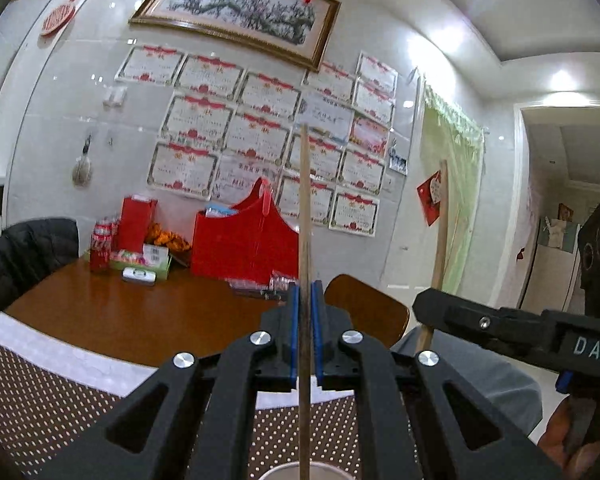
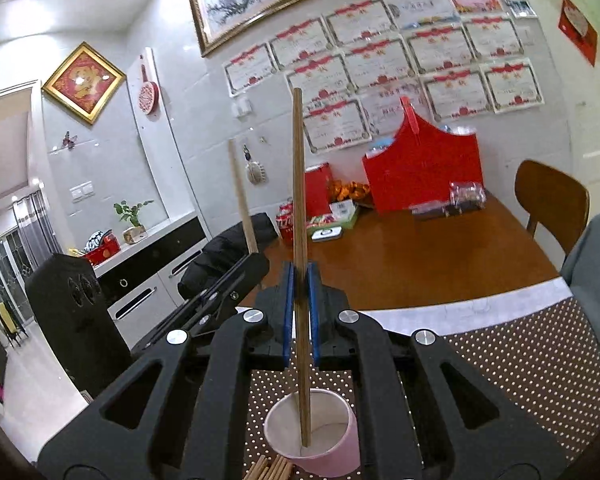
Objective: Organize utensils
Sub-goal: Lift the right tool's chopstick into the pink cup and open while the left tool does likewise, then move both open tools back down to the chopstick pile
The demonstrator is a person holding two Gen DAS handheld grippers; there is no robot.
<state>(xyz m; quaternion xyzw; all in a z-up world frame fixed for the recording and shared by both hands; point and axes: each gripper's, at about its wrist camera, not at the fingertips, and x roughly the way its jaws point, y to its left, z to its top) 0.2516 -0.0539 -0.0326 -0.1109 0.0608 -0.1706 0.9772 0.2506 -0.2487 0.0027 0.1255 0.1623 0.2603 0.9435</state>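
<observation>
My left gripper (image 1: pixel 305 292) is shut on a wooden chopstick (image 1: pixel 304 216) held upright; its lower end hangs over the rim of a paper cup (image 1: pixel 284 473) at the bottom edge. My right gripper (image 2: pixel 299 276) is shut on another chopstick (image 2: pixel 299 184), upright, with its lower tip inside the pink paper cup (image 2: pixel 340 452). Several loose chopsticks (image 2: pixel 270 470) lie beside the cup on the dotted brown mat (image 2: pixel 540 368). The right gripper with its chopstick also shows in the left wrist view (image 1: pixel 440 312), and the left gripper shows in the right wrist view (image 2: pixel 256 264).
A brown wooden table (image 1: pixel 140 312) carries red gift boxes (image 1: pixel 240 244), cola cans (image 1: pixel 100 248) and snack packs at its far side. A wooden chair (image 2: pixel 552 200) stands at the right, a black jacket (image 1: pixel 24 256) hangs on a chair at the left.
</observation>
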